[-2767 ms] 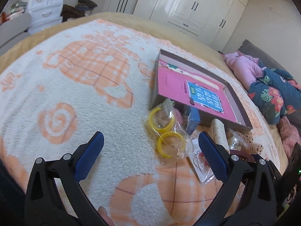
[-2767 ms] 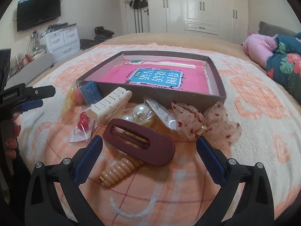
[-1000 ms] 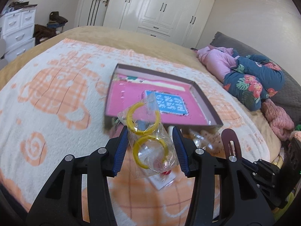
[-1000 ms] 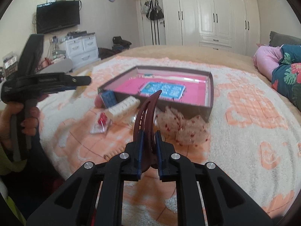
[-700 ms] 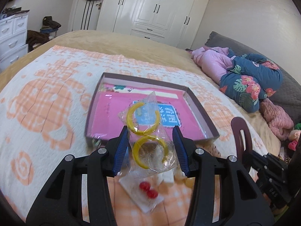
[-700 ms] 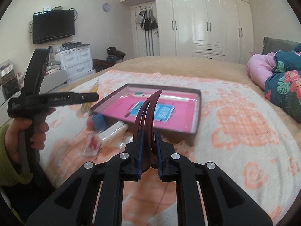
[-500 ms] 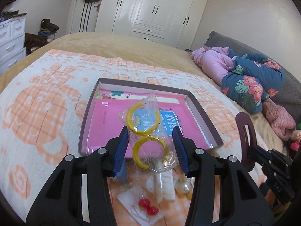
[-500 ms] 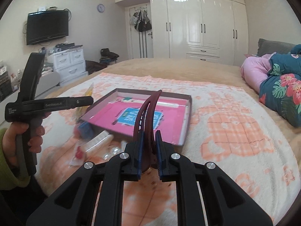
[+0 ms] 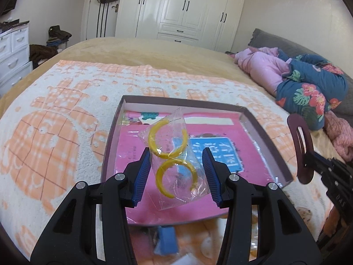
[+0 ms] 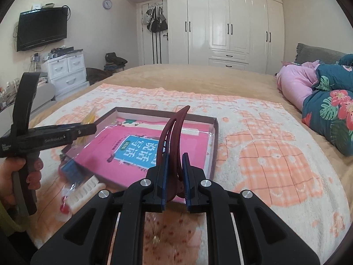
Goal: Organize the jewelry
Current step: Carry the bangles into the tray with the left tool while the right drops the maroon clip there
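The left gripper (image 9: 175, 172) is pinching a clear bag (image 9: 176, 165) of yellow hoops between its nearly closed fingers, holding it above the open box (image 9: 264, 137) on the bed (image 9: 55, 114). The right gripper (image 10: 175, 174) is clamping a dark red hair claw (image 10: 174, 137) upright, its fingers almost together, just over the box's near edge. Both pieces look mid-carry toward the box. Next, each likely needs lowering over the pink lining and releasing. Other trinkets are lying blurred beside the box.
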A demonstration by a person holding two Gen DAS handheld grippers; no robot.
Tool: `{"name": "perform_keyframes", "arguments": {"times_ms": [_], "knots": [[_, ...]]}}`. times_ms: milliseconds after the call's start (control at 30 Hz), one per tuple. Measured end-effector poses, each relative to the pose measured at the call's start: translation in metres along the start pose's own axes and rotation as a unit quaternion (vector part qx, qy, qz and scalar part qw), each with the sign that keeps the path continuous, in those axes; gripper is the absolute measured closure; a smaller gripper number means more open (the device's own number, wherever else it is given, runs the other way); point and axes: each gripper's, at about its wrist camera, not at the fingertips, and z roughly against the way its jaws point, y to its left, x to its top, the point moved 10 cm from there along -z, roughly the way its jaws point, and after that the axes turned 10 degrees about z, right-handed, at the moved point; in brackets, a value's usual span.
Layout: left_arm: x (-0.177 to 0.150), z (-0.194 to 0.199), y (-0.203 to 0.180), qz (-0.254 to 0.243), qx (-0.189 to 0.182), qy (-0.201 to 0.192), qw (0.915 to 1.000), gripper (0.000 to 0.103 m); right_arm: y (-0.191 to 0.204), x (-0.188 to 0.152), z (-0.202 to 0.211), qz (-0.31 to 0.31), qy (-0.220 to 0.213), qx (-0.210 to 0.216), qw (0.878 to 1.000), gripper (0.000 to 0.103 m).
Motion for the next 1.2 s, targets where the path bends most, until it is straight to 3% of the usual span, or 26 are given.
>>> {"name": "perform_keyframes", "arguments": {"times_ms": [600, 933, 1033, 1200], "knots": [[-0.011, -0.027, 0.018, -0.002, 0.018, 0.034, 0.9993, 0.064, -0.016, -0.014, -0.074, -0.017, 0.081, -0.026, 0.996, 0.091], [-0.015, -0.028, 0.02, -0.003, 0.023, 0.034, 0.9991, 0.061, -0.02, -0.032, -0.076, -0.025, 0.099, -0.024, 0.995, 0.091], [-0.014, -0.024, 0.019, -0.006, 0.024, 0.028, 0.9993, 0.054, -0.02, -0.033, -0.072, -0.028, 0.094, -0.024, 0.995, 0.091], [-0.012, -0.016, 0.019, -0.007, 0.023, 0.018, 0.9996, 0.052, -0.022, -0.028, -0.062, -0.032, 0.078, -0.028, 0.996, 0.088]]}}
